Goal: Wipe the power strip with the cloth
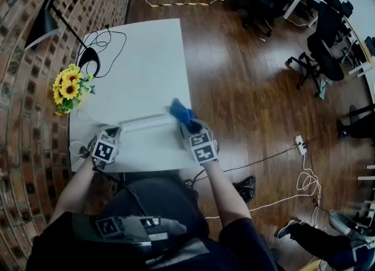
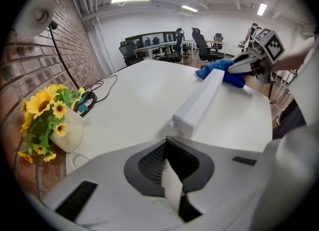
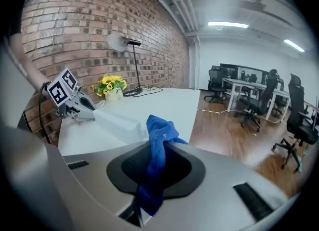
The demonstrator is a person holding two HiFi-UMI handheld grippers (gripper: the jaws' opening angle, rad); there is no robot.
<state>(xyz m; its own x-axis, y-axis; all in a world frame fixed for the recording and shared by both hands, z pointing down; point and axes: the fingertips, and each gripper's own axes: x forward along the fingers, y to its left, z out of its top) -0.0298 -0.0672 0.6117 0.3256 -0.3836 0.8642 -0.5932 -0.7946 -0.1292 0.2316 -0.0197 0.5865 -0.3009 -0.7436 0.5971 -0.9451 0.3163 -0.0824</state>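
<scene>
Long white plastic power strip [image 1: 146, 123] lying on the white table [image 1: 140, 59] between both grippers. With right gripper [image 1: 184, 122] clamped on the crumpled blue cloth [image 1: 180, 110] at one end, press flat and sweep lengthwise (left gripper [image 1: 117, 134], jaws together, beside the other end).

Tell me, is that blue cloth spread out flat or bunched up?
Bunched up. The blue cloth hangs crumpled in a wad, pinched between the jaws of the right gripper, not laid flat.
</scene>
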